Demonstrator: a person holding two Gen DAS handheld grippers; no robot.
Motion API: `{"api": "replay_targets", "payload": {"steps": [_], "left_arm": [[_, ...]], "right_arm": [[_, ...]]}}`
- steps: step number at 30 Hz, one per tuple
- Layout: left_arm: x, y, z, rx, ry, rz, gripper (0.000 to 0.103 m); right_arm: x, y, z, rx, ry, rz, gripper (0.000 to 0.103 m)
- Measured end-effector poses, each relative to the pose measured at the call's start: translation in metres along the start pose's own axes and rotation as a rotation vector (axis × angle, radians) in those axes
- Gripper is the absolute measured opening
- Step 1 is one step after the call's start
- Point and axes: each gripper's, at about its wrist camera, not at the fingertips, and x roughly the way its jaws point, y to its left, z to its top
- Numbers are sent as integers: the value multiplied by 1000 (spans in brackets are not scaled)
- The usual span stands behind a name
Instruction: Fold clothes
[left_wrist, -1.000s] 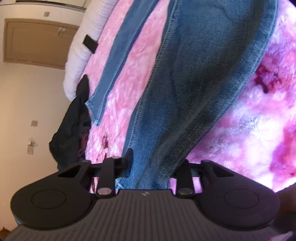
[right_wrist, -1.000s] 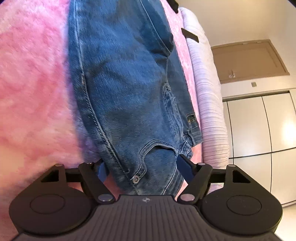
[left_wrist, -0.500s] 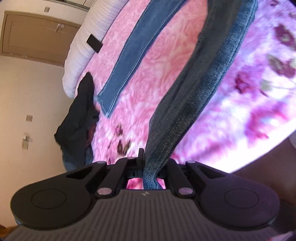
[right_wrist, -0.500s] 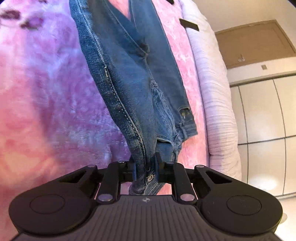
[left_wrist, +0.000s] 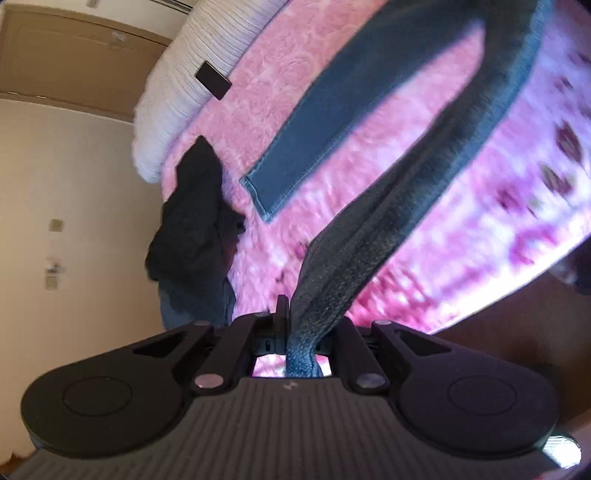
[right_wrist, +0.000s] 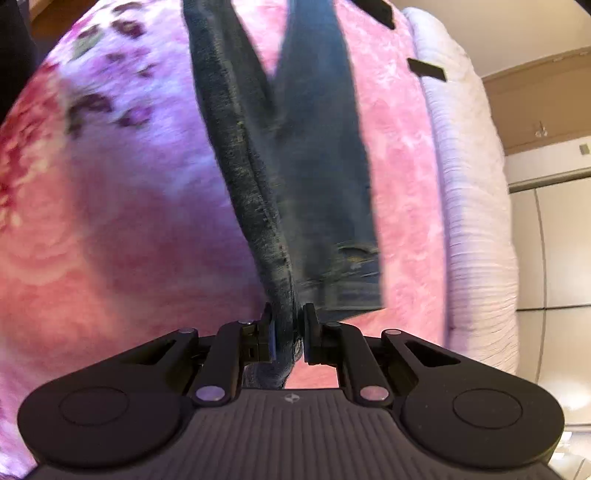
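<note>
A pair of blue jeans (left_wrist: 399, 206) lies on a pink floral blanket (left_wrist: 369, 166). My left gripper (left_wrist: 303, 325) is shut on one leg's end and holds it up off the blanket; the other leg (left_wrist: 295, 158) lies flat, hem toward me. My right gripper (right_wrist: 288, 328) is shut on the jeans (right_wrist: 280, 177) at the waist edge, lifted above the blanket (right_wrist: 110, 221); the rest of the waistband (right_wrist: 347, 291) hangs to the right.
A black garment pile (left_wrist: 192, 229) sits at the blanket's left edge. A white ribbed quilt (left_wrist: 177, 99) borders the far side and also shows in the right wrist view (right_wrist: 472, 206). Wardrobe doors (right_wrist: 554, 258) and a beige wall (left_wrist: 74, 203) stand beyond.
Both grippers closed on the jeans and lifted them off the blanket. The fabric now hangs in narrow folds from each gripper, and the bed looks farther away.
</note>
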Motion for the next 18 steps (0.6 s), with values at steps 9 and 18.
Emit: {"api": "replay_targets", "payload": {"steps": [9, 18], "left_arm": [[151, 131, 125, 173, -24, -266, 3], [321, 144, 222, 345, 1, -494, 4]], "right_arm": [[82, -103, 40, -35, 95, 18, 13], [203, -149, 69, 117, 284, 92, 16]]}}
